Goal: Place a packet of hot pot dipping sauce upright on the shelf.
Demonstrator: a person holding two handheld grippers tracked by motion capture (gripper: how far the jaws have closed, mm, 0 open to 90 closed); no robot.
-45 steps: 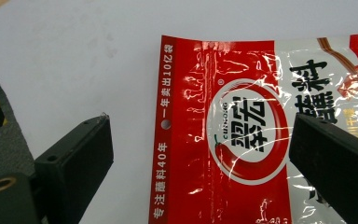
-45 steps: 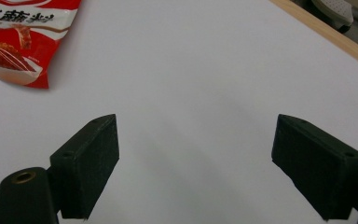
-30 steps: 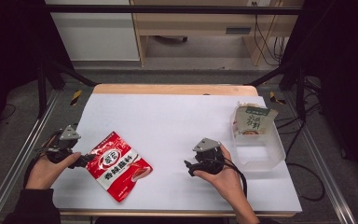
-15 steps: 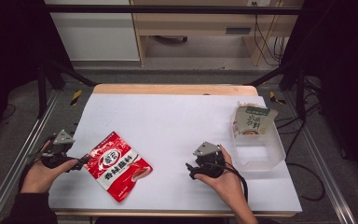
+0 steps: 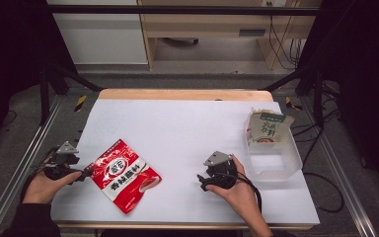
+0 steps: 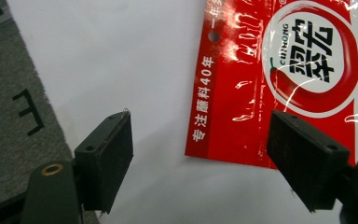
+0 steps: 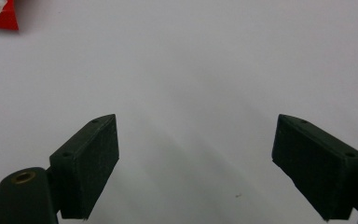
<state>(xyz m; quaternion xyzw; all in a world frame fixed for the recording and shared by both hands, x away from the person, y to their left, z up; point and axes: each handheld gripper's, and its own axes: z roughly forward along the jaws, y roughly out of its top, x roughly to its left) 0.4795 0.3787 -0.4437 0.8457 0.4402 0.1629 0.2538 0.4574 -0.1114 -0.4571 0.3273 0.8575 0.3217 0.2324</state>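
A red snack packet (image 5: 123, 174) with a white-and-red logo lies flat on the white table near its front left. My left gripper (image 5: 82, 174) is at the packet's left corner, low over the table. In the left gripper view the packet (image 6: 279, 70) has its corner between the jaws of my left gripper (image 6: 200, 163). The jaws have just been closing, but the pads stand apart from the packet and do not press it. My right gripper (image 5: 203, 180) rests right of the packet, open, with bare table between its jaws (image 7: 205, 163).
A clear plastic tub (image 5: 276, 159) stands at the table's right side with a green-and-white packet (image 5: 266, 127) leaning in its far end. The white table top (image 5: 177, 123) stretches between packet and tub. Metal rails run along both sides.
My left gripper has sunk a little toward the near edge at the packet's left corner, and its jaws have narrowed. The right gripper and the packet have stayed put.
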